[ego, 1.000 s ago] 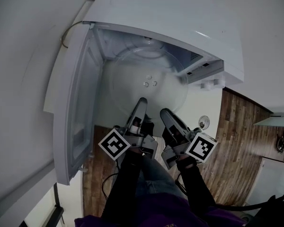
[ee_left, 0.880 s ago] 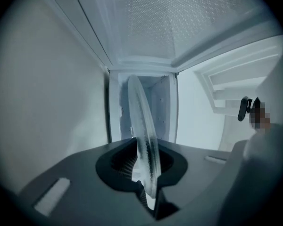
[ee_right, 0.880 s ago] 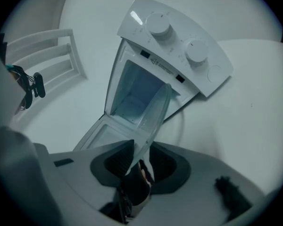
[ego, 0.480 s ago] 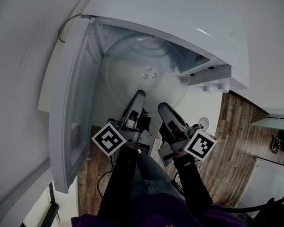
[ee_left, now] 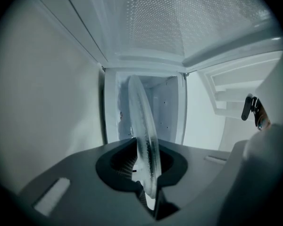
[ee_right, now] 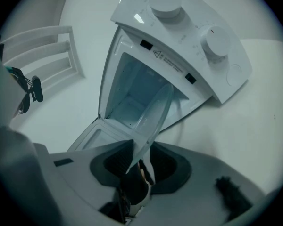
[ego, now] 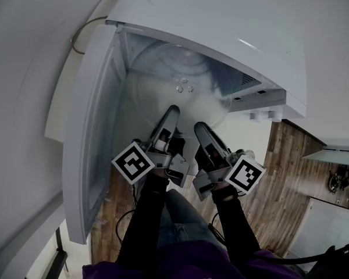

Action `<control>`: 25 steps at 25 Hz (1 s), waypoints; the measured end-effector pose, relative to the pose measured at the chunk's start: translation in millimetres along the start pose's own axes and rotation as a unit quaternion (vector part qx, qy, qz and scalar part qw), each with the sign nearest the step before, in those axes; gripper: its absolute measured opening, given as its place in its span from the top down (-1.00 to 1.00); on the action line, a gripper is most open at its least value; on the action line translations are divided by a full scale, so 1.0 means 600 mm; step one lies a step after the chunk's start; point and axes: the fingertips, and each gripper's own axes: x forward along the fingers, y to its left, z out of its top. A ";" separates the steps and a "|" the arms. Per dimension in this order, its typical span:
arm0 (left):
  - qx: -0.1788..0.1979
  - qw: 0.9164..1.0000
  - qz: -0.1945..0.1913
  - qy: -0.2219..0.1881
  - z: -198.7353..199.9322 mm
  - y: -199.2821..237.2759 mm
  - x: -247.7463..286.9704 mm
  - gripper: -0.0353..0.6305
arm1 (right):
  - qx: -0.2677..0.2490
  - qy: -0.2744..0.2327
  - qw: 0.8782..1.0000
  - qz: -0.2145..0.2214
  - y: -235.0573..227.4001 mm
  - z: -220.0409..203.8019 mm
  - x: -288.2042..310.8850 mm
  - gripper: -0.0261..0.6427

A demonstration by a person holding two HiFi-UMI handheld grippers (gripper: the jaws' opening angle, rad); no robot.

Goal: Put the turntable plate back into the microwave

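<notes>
From the head: glass plate (ego: 183,95) partway through the mouth of the microwave (ego: 221,34), far half under the roof of the cavity, near rim sticking out toward the person. Door (ego: 93,138) swung wide at the left. Left gripper (ego: 173,110) and right gripper (ego: 201,129) side by side at the near rim, close together, both reaching in.

From the left gripper: plate (ee_left: 142,126) seen edge-on, running straight out from between the fingers into the cavity. Fingers nearly together and pinched on the rim, no gap on either side.

From the right gripper: plate (ee_right: 155,112) slanting out of the fingers toward the open cavity, knobs (ee_right: 166,1) on the front panel above. Fingers partway apart, rim lying between them against one finger, with what looks like a gap at the other. Probably no clamp, or a loose hold at best.

Risks, as judged: with one firm pinch near the middle of the rim, could swing or sag about that grip and slip out, glass over a hard wooden floor (ego: 285,173). Could also knock the door frame if pushed in crooked, or settle off its centre drive and rock. Drive not visible here.
</notes>
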 end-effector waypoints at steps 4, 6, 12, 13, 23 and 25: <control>-0.003 1.000 0.000 0.002 0.017 0.008 0.019 0.77 | -0.003 -0.003 1.000 0.000 -0.005 0.012 0.023 0.59; -0.005 1.000 -0.001 0.002 0.022 0.010 0.025 0.77 | -0.004 -0.003 1.000 -0.003 -0.006 0.015 0.030 0.58; -0.010 1.000 -0.015 0.007 0.036 0.018 0.049 0.77 | -0.016 -0.012 1.000 -0.006 -0.016 0.029 0.050 0.59; -0.010 1.000 -0.016 0.009 0.035 0.021 0.050 0.77 | -0.018 -0.014 1.000 -0.006 -0.019 0.028 0.050 0.58; -0.015 1.000 -0.006 0.009 0.047 0.021 0.060 0.77 | -0.016 -0.012 1.000 -0.012 -0.015 0.038 0.063 0.58; -0.016 1.000 -0.004 0.009 0.048 0.020 0.061 0.77 | -0.016 -0.011 1.000 -0.012 -0.013 0.040 0.065 0.58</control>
